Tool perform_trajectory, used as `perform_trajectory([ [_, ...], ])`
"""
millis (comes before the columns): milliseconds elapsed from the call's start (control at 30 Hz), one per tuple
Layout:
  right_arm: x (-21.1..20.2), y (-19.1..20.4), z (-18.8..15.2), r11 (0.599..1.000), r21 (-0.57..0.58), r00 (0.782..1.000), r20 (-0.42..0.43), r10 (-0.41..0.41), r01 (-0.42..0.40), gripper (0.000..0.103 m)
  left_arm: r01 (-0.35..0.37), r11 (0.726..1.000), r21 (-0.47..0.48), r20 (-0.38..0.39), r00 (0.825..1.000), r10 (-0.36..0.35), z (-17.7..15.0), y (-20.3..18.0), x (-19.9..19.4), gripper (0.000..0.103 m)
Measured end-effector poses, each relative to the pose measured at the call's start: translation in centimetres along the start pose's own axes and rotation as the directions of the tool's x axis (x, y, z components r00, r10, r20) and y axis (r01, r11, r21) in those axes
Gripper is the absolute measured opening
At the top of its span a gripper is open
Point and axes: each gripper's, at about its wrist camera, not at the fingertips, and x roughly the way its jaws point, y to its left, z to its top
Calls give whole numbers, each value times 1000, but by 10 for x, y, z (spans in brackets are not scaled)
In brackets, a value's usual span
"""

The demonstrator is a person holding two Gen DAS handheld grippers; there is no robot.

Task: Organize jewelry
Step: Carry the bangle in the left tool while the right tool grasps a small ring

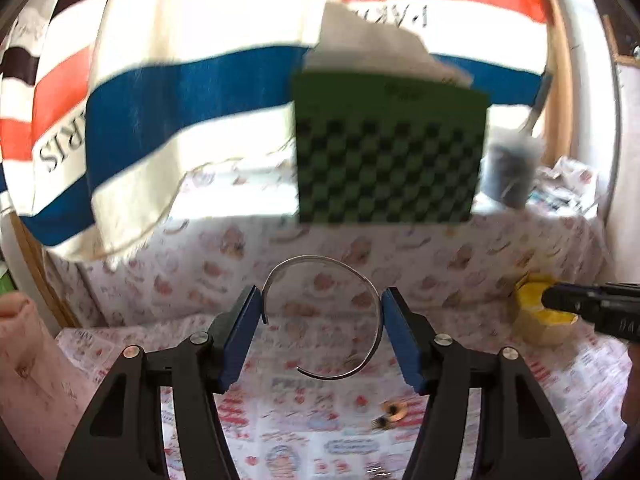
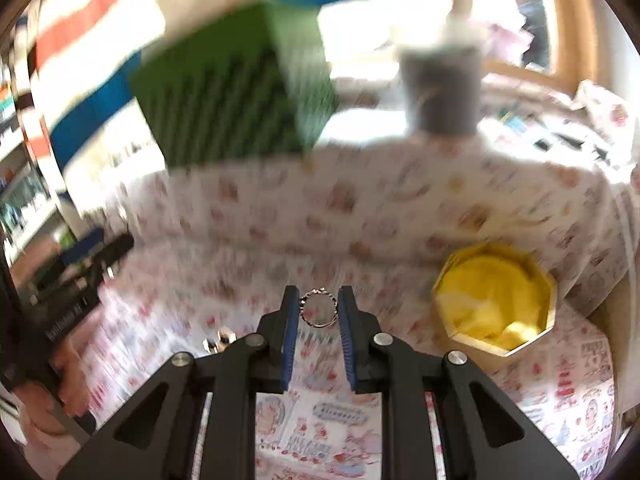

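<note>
Left wrist view: my left gripper (image 1: 322, 316) pinches an open silver bangle (image 1: 320, 312) across its width, lifted above the printed tablecloth (image 1: 460, 264) — earrings (image 1: 390, 410) lie loose below. Right wrist view: my right gripper (image 2: 319, 311) clamps a small ring (image 2: 319, 312), near the yellow octagonal box (image 2: 496, 296). Nothing is stowed yet, I judge.

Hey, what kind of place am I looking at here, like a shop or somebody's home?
Most likely a home craft or dressing corner, not a shop: a table under a printed cloth, a striped towel hung by a bright window, a yellow-lined box, and a green checkered bag.
</note>
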Motion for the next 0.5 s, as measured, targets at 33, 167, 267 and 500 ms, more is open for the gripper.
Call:
perform_trajectory([
  [33,-10,-11,4,1000,27,1000,22,7,-8,18,15,1000,-2,1,1000,-15,6,-6,-3,61],
  [167,-40,-55,11,992,122,996,82,21,-31,18,76,997,-11,-15,997,-76,29,-36,-6,61],
  [267,-49,-89,7,985,169,994,106,15,-32,18,117,993,-8,-22,993,-117,45,-66,-3,61],
  [500,-28,-170,-8,937,335,994,83,76,-99,18,269,961,-67,-179,944,-276,50,-149,57,61],
])
